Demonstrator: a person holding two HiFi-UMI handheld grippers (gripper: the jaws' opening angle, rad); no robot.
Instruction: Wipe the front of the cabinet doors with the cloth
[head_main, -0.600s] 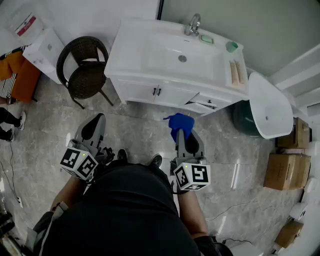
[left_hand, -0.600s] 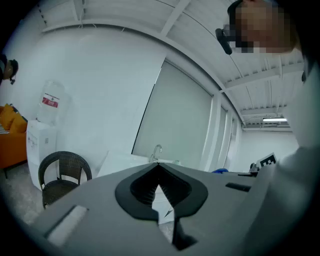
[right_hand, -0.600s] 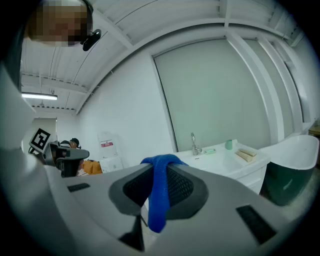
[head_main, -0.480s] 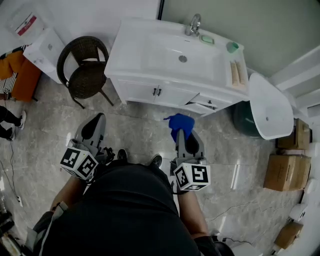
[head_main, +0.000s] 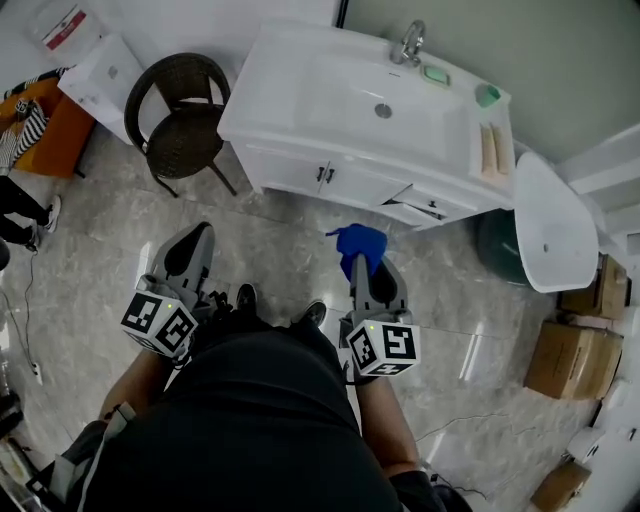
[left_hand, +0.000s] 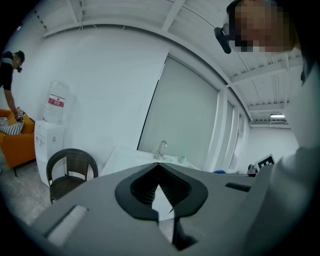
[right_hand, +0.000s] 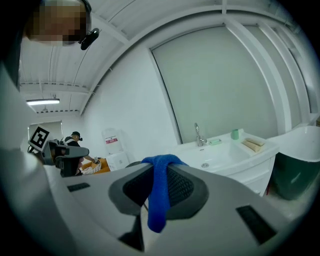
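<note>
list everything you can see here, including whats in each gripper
cabinet: 1, white, sink on top, ahead against the wall
tap: 1, silver, back of the sink
cup: 1, green, right end of the sink top
chair: 1, dark wicker, left of the cabinet
boxes: several, brown cardboard, floor at far right
cloth: 1, blue, clamped in the right gripper
left gripper: 1, grey, jaws together, empty
right gripper: 1, grey, shut on the cloth
</note>
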